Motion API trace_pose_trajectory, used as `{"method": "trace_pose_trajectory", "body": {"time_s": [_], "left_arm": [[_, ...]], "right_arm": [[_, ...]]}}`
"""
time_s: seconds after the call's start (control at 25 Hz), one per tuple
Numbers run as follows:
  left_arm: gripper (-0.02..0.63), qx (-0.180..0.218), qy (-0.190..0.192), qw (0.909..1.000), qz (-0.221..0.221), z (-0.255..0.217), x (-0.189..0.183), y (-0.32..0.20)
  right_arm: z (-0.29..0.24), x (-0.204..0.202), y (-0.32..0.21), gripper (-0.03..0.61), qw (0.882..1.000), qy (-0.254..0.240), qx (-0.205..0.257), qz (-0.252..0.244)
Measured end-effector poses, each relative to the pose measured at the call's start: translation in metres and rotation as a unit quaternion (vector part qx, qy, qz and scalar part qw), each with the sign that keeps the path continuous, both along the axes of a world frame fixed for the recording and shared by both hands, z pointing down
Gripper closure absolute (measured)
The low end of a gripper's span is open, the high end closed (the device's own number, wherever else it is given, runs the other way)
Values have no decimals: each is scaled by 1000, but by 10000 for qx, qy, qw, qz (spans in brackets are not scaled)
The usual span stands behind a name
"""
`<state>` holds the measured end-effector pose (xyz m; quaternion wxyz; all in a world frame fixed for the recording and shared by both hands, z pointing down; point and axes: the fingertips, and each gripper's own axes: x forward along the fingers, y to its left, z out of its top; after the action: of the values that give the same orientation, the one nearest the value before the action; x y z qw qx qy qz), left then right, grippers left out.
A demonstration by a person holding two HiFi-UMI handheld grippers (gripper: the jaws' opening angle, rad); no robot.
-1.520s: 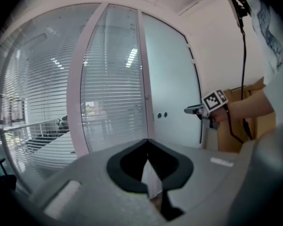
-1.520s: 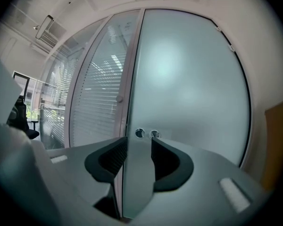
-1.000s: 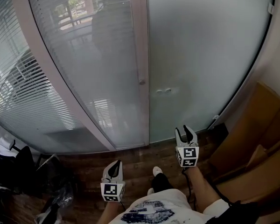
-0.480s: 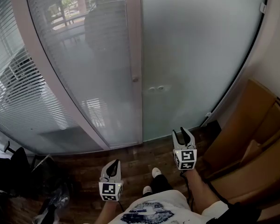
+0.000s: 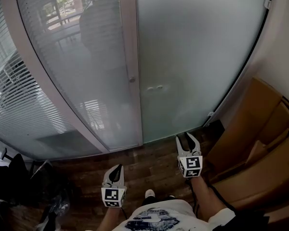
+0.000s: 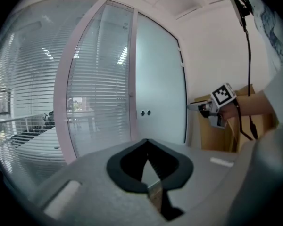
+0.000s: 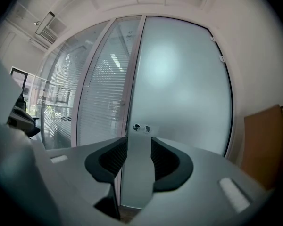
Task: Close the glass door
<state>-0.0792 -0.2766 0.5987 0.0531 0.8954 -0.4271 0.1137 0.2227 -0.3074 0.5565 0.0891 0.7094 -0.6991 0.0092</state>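
The frosted glass door (image 5: pixel 192 57) stands flush against the pink frame post (image 5: pixel 129 42), with two round fittings (image 5: pixel 154 88) near its left edge. My right gripper (image 5: pixel 187 139) hangs open over the wooden floor, short of the door's foot, with nothing between its fingers. In the right gripper view the right gripper (image 7: pixel 139 145) points at the door (image 7: pixel 179 88) and its fittings (image 7: pixel 141 128). My left gripper (image 5: pixel 116 170) is lower and to the left, shut and empty. The left gripper view shows the left gripper (image 6: pixel 147 142) with its tips together, the door (image 6: pixel 158 88), and the right gripper (image 6: pixel 193 107).
Cardboard boxes (image 5: pixel 255 143) lean against the wall on the right. A glass panel with blinds (image 5: pixel 72 71) adjoins the door on the left, with a small knob (image 5: pixel 132 80) on the post. Dark chairs and bags (image 5: pixel 19 186) sit at lower left. A shoe (image 5: pixel 149 193) shows on the wooden floor (image 5: pixel 149 160).
The door and frame have slid left in the head view. Both grippers sit a little lower in view, slightly farther from the door. The jaws look the same.
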Motion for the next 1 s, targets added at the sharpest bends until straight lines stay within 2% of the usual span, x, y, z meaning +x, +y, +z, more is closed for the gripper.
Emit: {"method": "trace_pose_trajectory", "body": {"time_s": [0.32,1.0], "left_arm": [[612,-67,-101,9999,26,5,14,-3],[612,-73,-224,9996,120,-8,85,28]], "right_arm": [[4,10,4,419,10000,-47,-31,-44],[5,79,50,419,9999,-152,-77,8]]}}
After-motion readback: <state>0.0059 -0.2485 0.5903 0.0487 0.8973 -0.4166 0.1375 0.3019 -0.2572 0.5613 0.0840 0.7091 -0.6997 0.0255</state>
